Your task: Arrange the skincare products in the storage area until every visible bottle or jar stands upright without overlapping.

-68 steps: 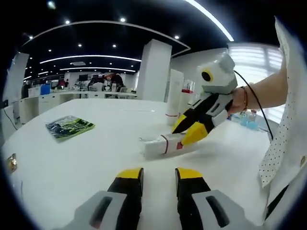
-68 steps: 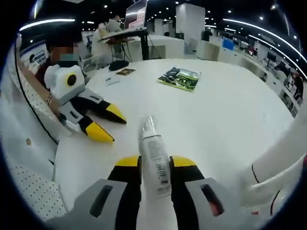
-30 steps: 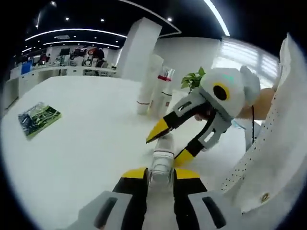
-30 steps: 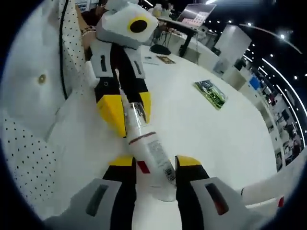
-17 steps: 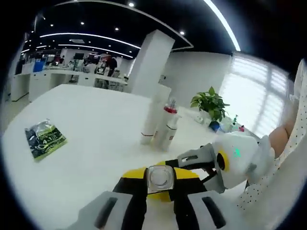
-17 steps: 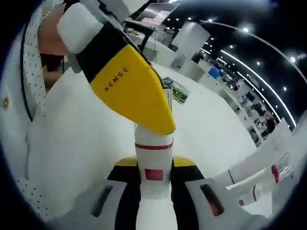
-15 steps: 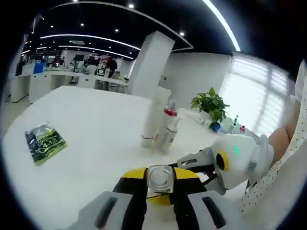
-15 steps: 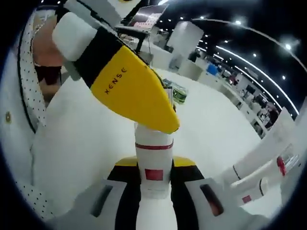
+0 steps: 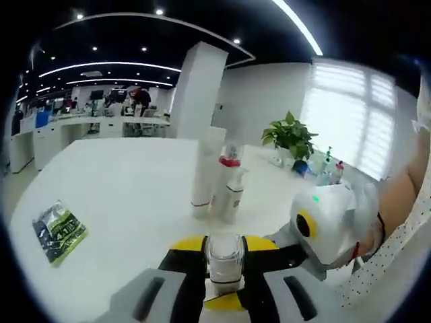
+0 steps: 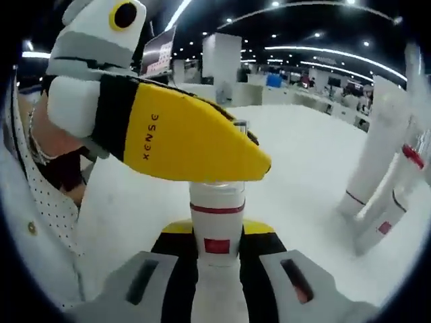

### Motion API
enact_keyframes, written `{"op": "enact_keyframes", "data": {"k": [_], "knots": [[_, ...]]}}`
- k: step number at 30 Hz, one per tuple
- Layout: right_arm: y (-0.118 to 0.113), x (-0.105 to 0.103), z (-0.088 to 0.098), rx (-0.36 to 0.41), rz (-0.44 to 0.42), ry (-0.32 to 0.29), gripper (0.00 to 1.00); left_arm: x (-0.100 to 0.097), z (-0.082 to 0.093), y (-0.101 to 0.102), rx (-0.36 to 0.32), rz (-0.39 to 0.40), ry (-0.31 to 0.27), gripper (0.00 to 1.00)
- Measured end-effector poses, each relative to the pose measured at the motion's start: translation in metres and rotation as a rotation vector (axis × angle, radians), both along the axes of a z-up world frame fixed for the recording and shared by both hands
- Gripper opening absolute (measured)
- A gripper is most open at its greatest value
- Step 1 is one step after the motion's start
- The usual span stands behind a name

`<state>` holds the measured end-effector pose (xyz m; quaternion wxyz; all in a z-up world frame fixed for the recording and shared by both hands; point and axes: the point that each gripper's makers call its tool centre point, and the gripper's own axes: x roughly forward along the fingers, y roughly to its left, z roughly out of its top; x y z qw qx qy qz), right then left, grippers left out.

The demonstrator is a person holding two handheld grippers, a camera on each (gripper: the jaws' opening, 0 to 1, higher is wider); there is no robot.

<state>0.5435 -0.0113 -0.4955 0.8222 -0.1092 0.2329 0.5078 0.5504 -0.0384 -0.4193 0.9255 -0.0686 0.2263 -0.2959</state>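
The white tabletop [image 9: 121, 182] carries a cluster of tall white bottles [image 9: 217, 178] standing upright at its far side, and a green packet [image 9: 59, 232] lying flat at near left. The right hand-held gripper [image 10: 217, 232] pinches the lower body of a white bottle with a red band [image 10: 216, 229], while the left hand-held gripper [image 9: 223, 245] clamps its clear cap [image 9: 223, 256]. The bottle appears held above the tabletop, though contact is hidden.
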Motion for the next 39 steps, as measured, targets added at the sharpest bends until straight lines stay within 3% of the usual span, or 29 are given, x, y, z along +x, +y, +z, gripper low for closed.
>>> {"op": "enact_keyframes", "data": {"k": [10,18,20,26,28,35,39], "knots": [[-0.002,0.001,-0.003,0.049,-0.04,0.049,0.22,0.004,0.0,-0.006,0.018,-0.026,-0.013,0.19],[0.001,0.0,-0.01,0.004,-0.039,0.04,0.22,0.007,-0.001,0.0,0.007,-0.05,0.009,0.19],[0.001,0.0,-0.011,-0.035,-0.019,0.019,0.23,0.008,-0.002,0.0,0.019,-0.061,0.026,0.19],[-0.002,0.001,-0.003,-0.039,-0.036,-0.009,0.23,0.006,-0.003,-0.003,0.028,-0.088,0.027,0.19],[-0.002,0.002,-0.002,-0.069,-0.032,-0.062,0.23,0.005,-0.003,-0.002,0.026,-0.095,0.033,0.19],[-0.008,-0.005,-0.002,-0.057,-0.056,-0.106,0.22,-0.013,-0.002,-0.007,0.053,-0.133,-0.007,0.19],[-0.016,-0.006,-0.001,-0.11,-0.067,-0.113,0.23,-0.013,-0.002,-0.017,0.089,-0.139,-0.013,0.19]]}}
